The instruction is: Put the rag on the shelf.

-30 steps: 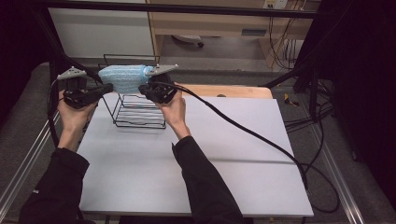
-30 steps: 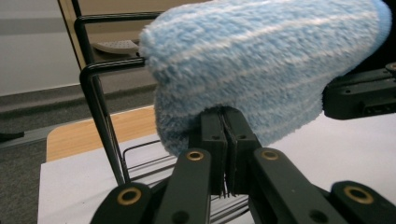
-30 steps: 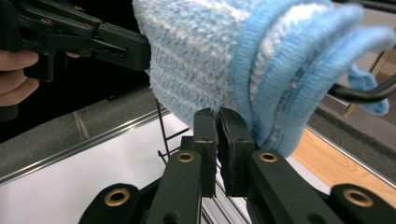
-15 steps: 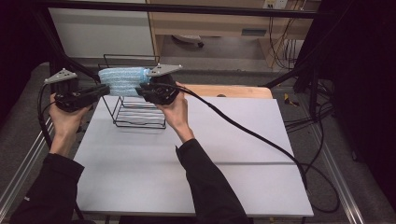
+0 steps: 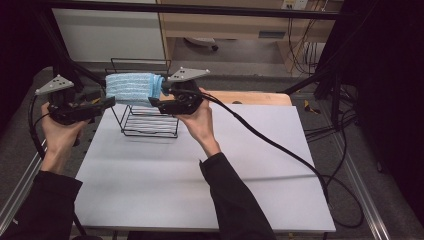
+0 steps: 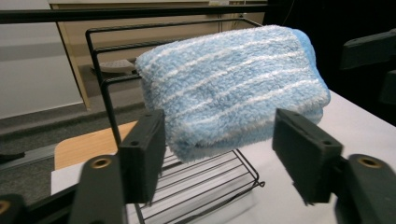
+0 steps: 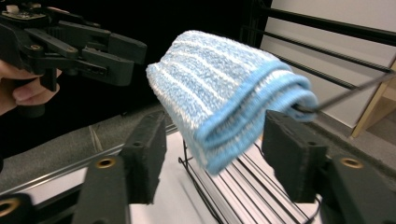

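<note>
A folded light-blue towel with white stripes [image 5: 132, 89] [image 6: 229, 88] [image 7: 224, 88] hangs over the top bars of a black wire rack [image 5: 150, 122] [image 6: 100, 88] at the table's back left. My left gripper [image 5: 107, 103] [image 6: 219, 128] sits just off the towel's left end. My right gripper [image 5: 155, 103] [image 7: 217, 135] sits just off its right end. Both pairs of jaws have just been opening and now stand open. In each gripper view the towel's end lies in line with the gap, and the pads [image 6: 142, 149] [image 7: 292, 149] stay clear of it.
The rack stands on a white tabletop [image 5: 200, 190]. A wooden board [image 5: 250, 97] lies behind it. The right gripper's black cable [image 5: 280, 150] trails across the table to the right. Black frame bars [image 5: 200, 9] run overhead and at the left.
Both grippers have opened and let go of the towel's ends. The left hand has drawn away to the left, the right slightly to the right. The towel stays draped on the rack.
</note>
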Demonstrator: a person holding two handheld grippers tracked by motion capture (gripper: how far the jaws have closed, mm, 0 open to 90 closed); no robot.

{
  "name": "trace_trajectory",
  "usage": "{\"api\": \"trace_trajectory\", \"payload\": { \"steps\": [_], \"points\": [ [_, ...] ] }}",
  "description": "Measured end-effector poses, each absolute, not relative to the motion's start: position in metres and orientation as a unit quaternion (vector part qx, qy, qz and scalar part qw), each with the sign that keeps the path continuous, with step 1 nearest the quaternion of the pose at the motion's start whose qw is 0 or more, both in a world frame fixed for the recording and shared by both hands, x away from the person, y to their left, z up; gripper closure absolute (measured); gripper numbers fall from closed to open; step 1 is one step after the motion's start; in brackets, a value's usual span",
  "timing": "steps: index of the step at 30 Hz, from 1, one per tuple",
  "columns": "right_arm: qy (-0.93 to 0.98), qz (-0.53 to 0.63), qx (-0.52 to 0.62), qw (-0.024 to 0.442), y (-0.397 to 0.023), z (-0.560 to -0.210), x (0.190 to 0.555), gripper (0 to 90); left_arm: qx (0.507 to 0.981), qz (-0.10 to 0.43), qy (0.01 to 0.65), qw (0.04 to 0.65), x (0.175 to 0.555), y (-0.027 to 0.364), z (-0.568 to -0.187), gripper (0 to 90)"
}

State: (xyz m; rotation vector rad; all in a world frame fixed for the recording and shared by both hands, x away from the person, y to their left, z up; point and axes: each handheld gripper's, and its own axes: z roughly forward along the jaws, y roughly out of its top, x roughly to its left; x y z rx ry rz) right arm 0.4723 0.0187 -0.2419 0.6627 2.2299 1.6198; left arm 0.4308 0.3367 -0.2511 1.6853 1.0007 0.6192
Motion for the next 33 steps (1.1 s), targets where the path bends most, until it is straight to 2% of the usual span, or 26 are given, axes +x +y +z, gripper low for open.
{"api": "trace_trajectory", "payload": {
  "steps": [6,14,19,33],
  "points": [
    [0.778,0.559,0.239,0.156,-0.008,-0.246,0.464,24.6,0.701,0.256,0.413,0.522,0.423,0.342,-0.26,22.4],
    [0.775,0.556,0.265,0.139,-0.055,-0.265,0.454,8.1,0.725,0.268,0.4,0.493,0.407,0.334,-0.29,13.3],
    [0.771,0.557,0.279,0.13,-0.089,-0.284,0.446,3.7,0.734,0.256,0.397,0.488,0.399,0.326,-0.314,11.7],
    [0.771,0.533,0.33,0.11,-0.191,-0.358,0.408,0.6,0.762,0.214,0.397,0.465,0.379,0.301,-0.38,11.3]
  ]
}}
